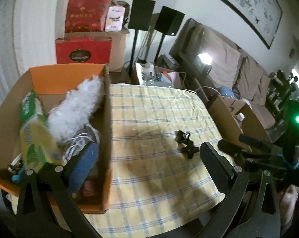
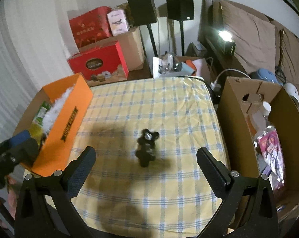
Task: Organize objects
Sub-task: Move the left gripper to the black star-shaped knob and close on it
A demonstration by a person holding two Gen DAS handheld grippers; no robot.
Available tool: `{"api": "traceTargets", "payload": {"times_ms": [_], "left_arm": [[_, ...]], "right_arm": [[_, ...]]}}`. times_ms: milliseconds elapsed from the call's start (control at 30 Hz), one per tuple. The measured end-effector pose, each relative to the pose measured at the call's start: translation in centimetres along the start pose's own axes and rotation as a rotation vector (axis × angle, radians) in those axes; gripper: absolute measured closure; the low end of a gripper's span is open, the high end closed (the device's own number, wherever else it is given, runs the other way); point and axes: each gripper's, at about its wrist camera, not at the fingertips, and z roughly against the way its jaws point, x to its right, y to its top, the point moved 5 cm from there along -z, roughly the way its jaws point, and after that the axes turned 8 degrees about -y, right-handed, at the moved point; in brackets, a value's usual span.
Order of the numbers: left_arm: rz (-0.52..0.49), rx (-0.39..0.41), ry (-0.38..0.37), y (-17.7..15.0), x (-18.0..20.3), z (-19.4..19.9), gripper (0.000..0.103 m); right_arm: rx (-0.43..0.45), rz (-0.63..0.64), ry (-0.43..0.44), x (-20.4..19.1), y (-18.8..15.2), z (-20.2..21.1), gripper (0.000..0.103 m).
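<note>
Ahead of my right claw, centred between its fingers, a clamp lies on the bench. Left of it sits a box holding a duster. Right of my claw stands a carton with a bottle inside.

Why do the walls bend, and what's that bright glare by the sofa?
Both views: fisheye lenses bow the walls and darken the corners. Left wrist view: a small lamp blows out white, and the fluffy white thing is blurred. Right wrist view: the tongs cast dark shadows on the checked cloth.
</note>
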Motion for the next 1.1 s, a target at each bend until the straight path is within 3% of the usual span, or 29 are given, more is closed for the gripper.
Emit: {"api": "traceTargets", "payload": {"times_ms": [400, 800, 1100], "left_arm": [[-0.101, -0.047, -0.075, -1.3, 3.8, -5.4, 0.002], [-0.199, -0.150, -0.174, -3.8, 7.0, -11.8, 0.019], [-0.226, -0.201, -0.201, -4.7, 7.3, -15.0, 0.041]], "right_arm": [[-0.011, -0.134, -0.003, 5.7, -0.1, -0.5, 0.001], [-0.037, -0.174, -0.003, 7.7, -0.5, -2.4, 0.007], [-0.058, -0.185, 0.007, 8.4, -0.7, -3.8, 0.007]]}}
